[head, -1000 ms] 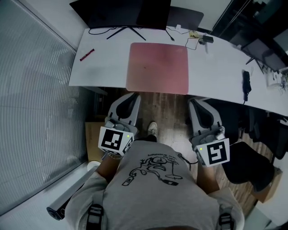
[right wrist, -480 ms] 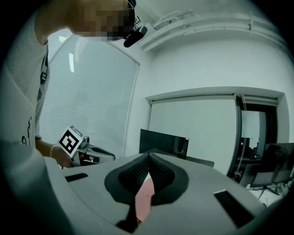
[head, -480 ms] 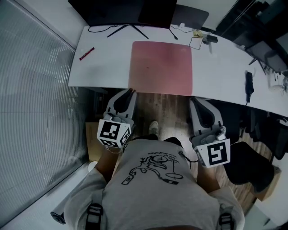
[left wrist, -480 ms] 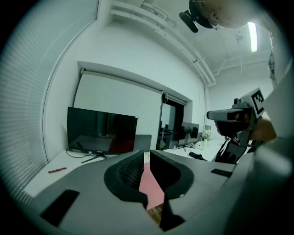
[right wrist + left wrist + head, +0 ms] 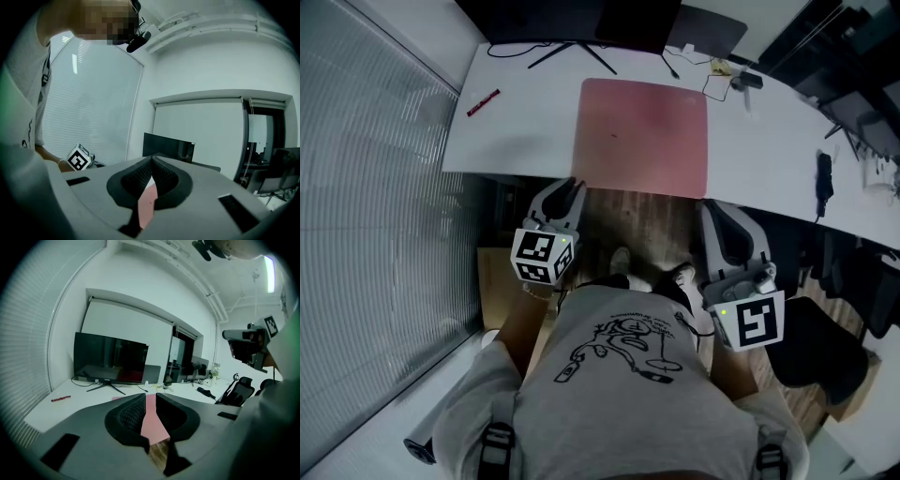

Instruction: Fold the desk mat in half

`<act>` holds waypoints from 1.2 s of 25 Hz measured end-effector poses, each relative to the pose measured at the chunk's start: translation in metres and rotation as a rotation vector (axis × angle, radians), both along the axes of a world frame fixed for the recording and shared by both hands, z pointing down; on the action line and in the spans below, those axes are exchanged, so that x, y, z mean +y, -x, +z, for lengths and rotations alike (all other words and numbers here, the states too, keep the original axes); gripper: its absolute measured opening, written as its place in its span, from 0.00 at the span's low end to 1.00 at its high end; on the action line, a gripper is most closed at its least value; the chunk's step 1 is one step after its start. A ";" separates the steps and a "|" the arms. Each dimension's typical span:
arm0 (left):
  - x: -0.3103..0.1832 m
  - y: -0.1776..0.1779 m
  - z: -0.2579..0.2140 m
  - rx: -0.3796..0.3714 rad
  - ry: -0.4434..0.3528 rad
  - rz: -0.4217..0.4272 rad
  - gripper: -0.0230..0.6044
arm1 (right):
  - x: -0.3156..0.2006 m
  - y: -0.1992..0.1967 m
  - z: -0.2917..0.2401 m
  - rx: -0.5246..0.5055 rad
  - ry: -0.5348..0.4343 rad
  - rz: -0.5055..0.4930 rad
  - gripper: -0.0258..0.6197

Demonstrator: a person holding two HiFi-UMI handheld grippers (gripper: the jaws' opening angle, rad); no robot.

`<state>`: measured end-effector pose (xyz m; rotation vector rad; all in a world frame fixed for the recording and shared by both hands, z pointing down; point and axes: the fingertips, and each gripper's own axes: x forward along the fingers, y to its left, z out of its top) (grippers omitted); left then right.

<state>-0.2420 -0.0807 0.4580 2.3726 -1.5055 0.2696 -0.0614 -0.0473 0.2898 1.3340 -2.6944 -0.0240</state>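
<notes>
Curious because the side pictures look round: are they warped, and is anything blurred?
Left gripper view: fisheye warp, dark round border, white wall bowing. Right gripper view: same warp. Head view: evenly lit, the pink rectangular desk mat sharp.

Left claw point(image 5: 568, 190) nearer desk mat point(image 5: 645, 136), empty jaws opening.

The desk mat point(image 5: 645, 138) lay flat (unfolded) on the desk point(image 5: 525, 131). Short of its near edge hung the right gripper point(image 5: 724, 214) and the left gripper point(image 5: 566, 190), whose empty jaws had just been opening.
</notes>
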 end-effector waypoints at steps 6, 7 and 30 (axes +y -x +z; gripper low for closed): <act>-0.010 0.013 0.064 -0.039 0.103 -0.018 0.16 | -0.003 -0.001 0.000 -0.004 -0.005 -0.011 0.05; -0.011 0.015 0.076 -0.048 0.126 -0.017 0.16 | -0.003 -0.002 0.000 -0.005 -0.005 -0.012 0.05; -0.032 0.041 0.247 -0.040 0.455 -0.089 0.20 | -0.014 -0.020 0.012 -0.001 0.009 -0.007 0.05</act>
